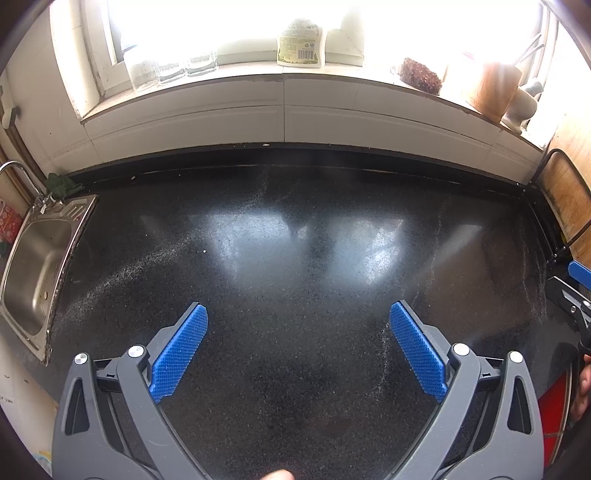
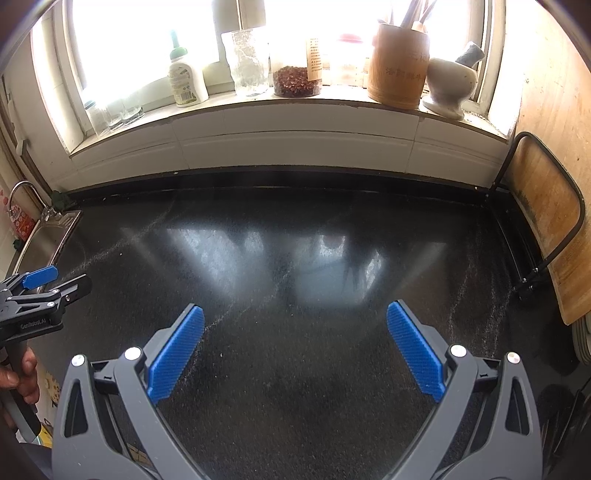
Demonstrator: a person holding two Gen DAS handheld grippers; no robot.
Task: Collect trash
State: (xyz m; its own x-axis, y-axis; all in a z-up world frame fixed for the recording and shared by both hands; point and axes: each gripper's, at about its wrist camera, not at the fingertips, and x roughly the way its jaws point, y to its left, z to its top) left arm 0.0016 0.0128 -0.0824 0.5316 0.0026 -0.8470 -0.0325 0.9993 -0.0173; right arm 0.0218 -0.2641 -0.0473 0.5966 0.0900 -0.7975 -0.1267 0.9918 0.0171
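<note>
We hold the left gripper (image 1: 298,325) and right gripper (image 2: 295,323) spread wide, both empty, above the black countertop (image 1: 295,229), sink (image 1: 33,266) left.

We are seeing the window (image 1: 258,22) washing out to white, hiding whatever lies beyond it. The sink (image 1: 33,266) is running off the left edge, its faucet (image 1: 18,173) partly cut. We are catching only a sliver of the right gripper (image 1: 576,291), and label text on the bottle (image 2: 186,79) is staying unreadable.
</note>
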